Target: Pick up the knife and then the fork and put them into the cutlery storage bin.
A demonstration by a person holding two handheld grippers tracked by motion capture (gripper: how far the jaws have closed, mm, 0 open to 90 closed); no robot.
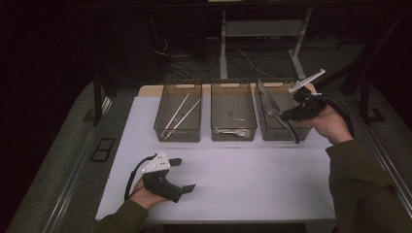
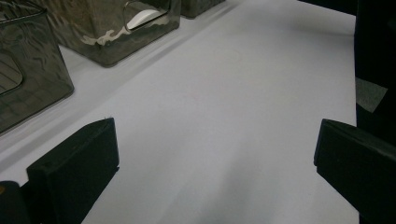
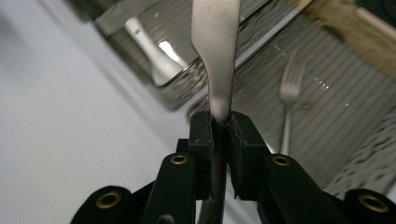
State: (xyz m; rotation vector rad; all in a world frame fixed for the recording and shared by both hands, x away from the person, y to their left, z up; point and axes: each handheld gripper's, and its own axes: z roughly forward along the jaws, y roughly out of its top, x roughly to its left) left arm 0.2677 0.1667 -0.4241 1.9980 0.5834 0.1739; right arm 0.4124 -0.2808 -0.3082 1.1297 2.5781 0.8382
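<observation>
Over the right bin [image 1: 281,128], the right hand-held gripper [image 3: 219,122], clamped on a knife [image 3: 216,51], should lower it flat beside the fork [image 3: 288,100].

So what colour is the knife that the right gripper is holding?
Plain silver metal, no pattern. The knife shows best in the right gripper view, clamped in the right gripper.

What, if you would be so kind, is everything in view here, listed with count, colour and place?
bins: three, smoky clear, in a row at the table's far side; left bin, middle bin, right bin
chopsticks: two, pale, in the left bin
spoon: one, silver, in the middle bin
fork: one, silver, in the right bin
knife: one, silver, over the right bin, clamped in the right claw
table: one, white
left claw: black, open, near the table's front
right claw: black, shut on the knife
</observation>
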